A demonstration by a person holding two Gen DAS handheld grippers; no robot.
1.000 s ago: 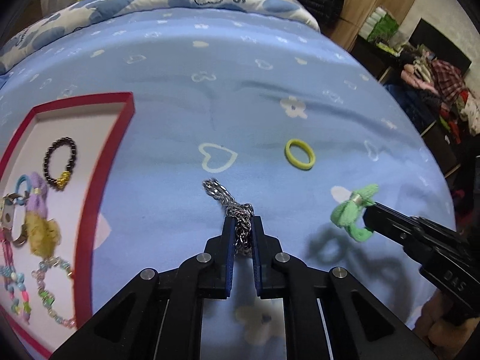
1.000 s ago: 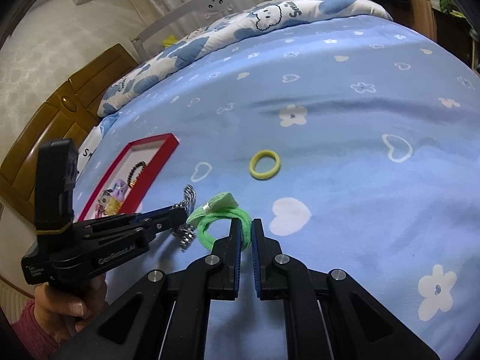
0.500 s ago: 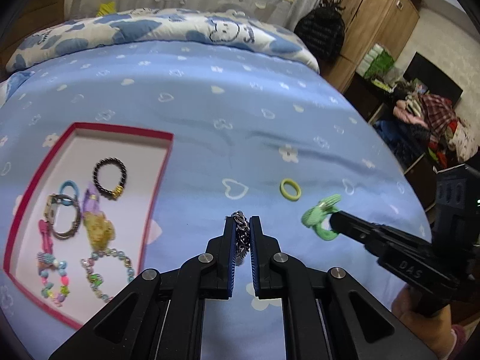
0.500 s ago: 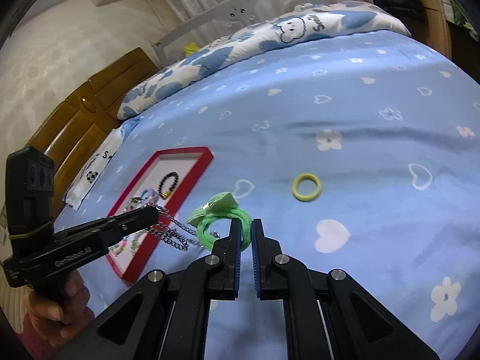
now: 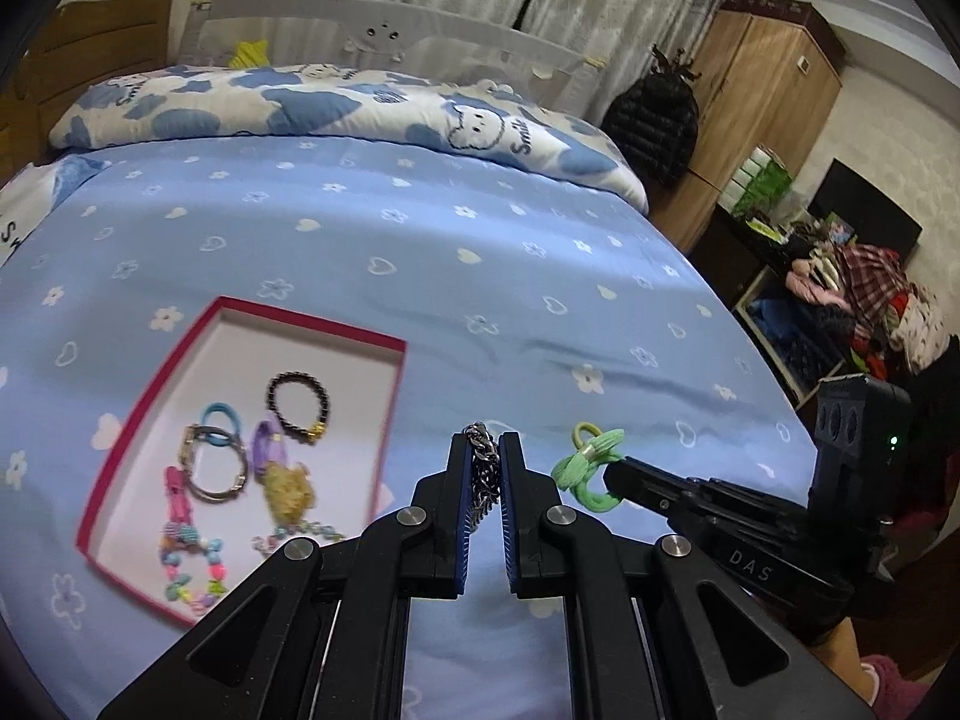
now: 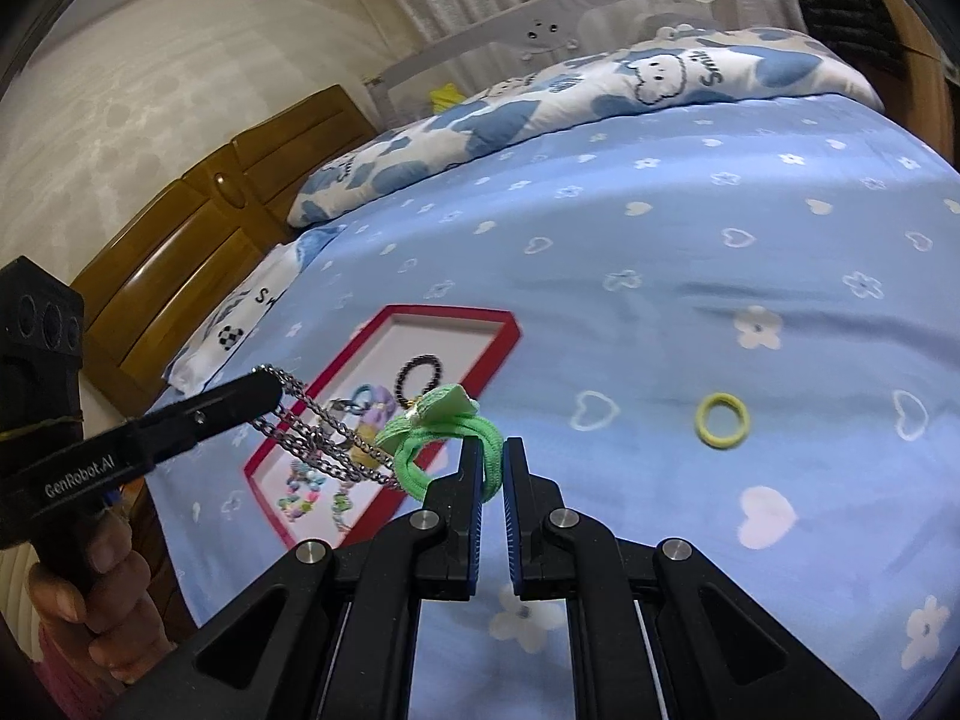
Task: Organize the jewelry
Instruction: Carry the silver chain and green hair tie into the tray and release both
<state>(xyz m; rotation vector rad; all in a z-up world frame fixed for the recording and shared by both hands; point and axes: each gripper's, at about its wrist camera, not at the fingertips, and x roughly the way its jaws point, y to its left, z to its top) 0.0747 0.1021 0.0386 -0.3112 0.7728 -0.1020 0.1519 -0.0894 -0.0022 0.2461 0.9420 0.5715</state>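
Observation:
My left gripper (image 5: 485,450) is shut on a silver chain (image 5: 483,474) and holds it above the blue bedsheet, right of the red-rimmed tray (image 5: 384,426). In the right wrist view the chain (image 6: 318,432) hangs in loops from the left gripper (image 6: 270,387). My right gripper (image 6: 492,456) is shut on a green hair tie with a bow (image 6: 444,432), also lifted; it shows in the left wrist view (image 5: 585,471). A yellow hair tie (image 6: 722,420) lies on the sheet. The tray holds a black bead bracelet (image 5: 298,405) and several other bands and bracelets.
The bed's patterned duvet (image 5: 336,102) lies folded at the far end before a white rail (image 5: 384,30). A wooden wardrobe (image 5: 762,102) and cluttered shelves (image 5: 840,294) stand off the bed's right side. A wooden headboard (image 6: 198,240) is to the left.
Both grippers have risen well above the bed with their items. The chain has left the sheet and now hangs free. The tray has come fully into the left wrist view.

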